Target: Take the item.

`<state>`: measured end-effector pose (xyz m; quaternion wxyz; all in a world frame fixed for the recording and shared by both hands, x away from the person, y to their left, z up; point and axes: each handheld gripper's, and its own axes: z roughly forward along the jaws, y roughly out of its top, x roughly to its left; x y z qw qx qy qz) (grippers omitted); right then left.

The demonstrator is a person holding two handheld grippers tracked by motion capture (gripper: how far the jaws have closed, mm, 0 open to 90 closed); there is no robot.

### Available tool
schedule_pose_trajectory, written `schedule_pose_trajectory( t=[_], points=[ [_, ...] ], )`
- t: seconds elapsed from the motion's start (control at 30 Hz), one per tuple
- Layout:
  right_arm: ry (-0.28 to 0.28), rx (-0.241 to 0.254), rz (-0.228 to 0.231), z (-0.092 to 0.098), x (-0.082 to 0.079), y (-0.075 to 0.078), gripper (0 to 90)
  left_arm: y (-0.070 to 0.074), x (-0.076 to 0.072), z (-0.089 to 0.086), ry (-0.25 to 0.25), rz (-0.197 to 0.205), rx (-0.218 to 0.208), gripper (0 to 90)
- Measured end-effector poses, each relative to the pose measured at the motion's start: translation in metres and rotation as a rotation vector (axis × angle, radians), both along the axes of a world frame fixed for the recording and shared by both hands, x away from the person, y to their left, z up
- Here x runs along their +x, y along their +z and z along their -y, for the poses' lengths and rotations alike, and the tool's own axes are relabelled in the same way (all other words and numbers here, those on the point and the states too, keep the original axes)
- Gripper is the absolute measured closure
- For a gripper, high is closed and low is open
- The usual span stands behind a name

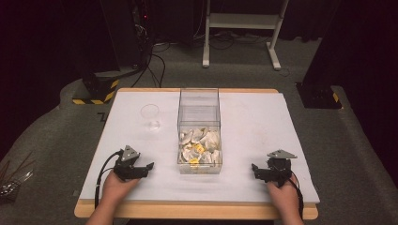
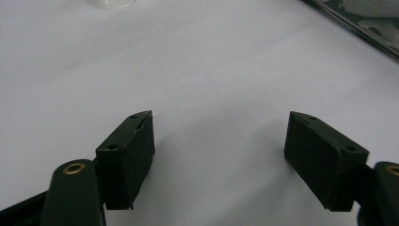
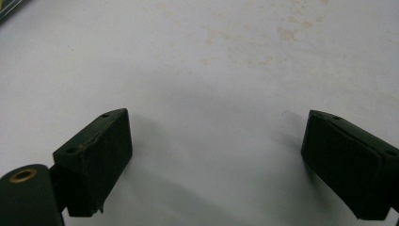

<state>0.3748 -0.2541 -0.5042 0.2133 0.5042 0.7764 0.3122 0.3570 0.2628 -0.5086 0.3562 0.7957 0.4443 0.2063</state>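
Observation:
A clear plastic box [image 1: 199,101] stands in the middle of the white table [image 1: 253,122], its near half holding several white and yellow wrapped pieces [image 1: 199,149]. A small clear glass cup [image 1: 151,116] stands left of the box. My left gripper [image 1: 149,166] rests near the table's front left, held by a hand, jaws wide apart and empty. In the left gripper view its gripper [image 2: 219,141] has only bare tabletop between the pads. My right gripper [image 1: 254,169] sits at the front right, also open and empty; bare table lies between the jaws of this gripper [image 3: 216,141] in the right gripper view.
The table's wooden edge [image 1: 197,211] runs along the front. Behind the table stand a white metal frame [image 1: 244,28] and dark equipment with cables [image 1: 150,56]. A yellow-black striped base [image 1: 96,91] sits on the floor at the back left. Faint stains [image 3: 282,33] mark the tabletop.

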Motion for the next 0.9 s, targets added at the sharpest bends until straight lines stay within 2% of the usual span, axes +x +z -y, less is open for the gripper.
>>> schedule_pose_trajectory(
  t=[0.7, 0.9],
  points=[
    [0.000, 0.002, 0.000, -0.0001, -0.0006, -0.0005, 8.3, 0.0001, 0.0005, 0.0001, 0.016, -0.002, 0.007, 22.2],
    [0.000, 0.002, -0.002, -0.0001, -0.0002, -0.0004, 8.2, 0.0003, 0.0011, 0.0004, 0.018, -0.012, -0.003, 21.5]
  ],
)
